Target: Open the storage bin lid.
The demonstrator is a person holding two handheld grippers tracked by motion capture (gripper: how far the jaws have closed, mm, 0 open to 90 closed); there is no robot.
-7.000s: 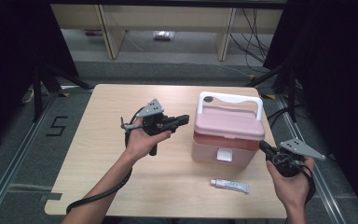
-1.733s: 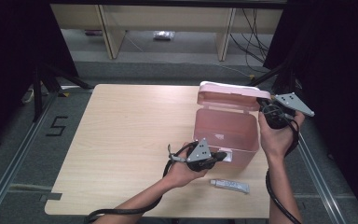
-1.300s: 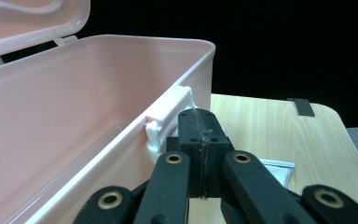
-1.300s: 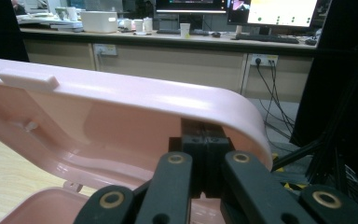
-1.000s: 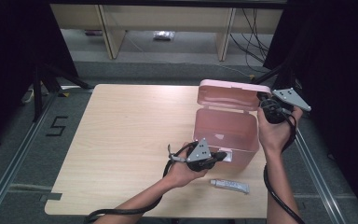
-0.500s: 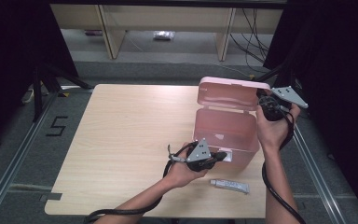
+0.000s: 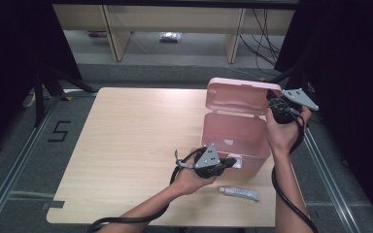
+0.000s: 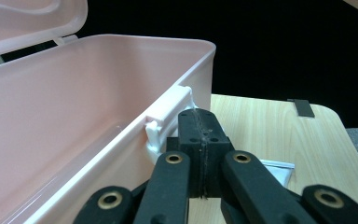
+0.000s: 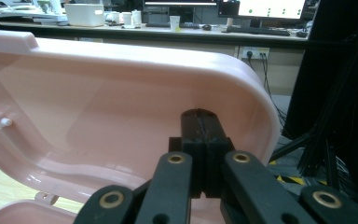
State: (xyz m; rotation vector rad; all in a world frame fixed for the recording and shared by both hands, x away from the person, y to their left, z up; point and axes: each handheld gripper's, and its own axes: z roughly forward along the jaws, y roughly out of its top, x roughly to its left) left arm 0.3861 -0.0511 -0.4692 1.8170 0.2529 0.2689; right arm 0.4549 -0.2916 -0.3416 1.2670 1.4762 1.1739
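Note:
A pink plastic box (image 7: 233, 136) stands on the right half of the wooden table (image 7: 126, 141), its lid (image 7: 235, 94) swung up and back. My left gripper (image 7: 230, 161) is shut and empty at the box's front wall. In the left gripper view its tips (image 8: 200, 122) rest just beside the white latch (image 8: 167, 119). My right gripper (image 7: 272, 99) is shut at the lid's right end. In the right gripper view its tips (image 9: 200, 117) lie against the inside of the lid (image 9: 98, 102). The box interior (image 8: 60, 121) looks empty.
A small white tube (image 7: 239, 193) lies on the table in front of the box, near the front edge. Black cables trail from both grippers. Shelving and dark stands stand beyond the far edge of the table.
Seven seconds ago the box was closed and both grippers were away from it; now the lid stands open. Over the last second the lid and the right hand barely shifted, and the left hand stayed put.

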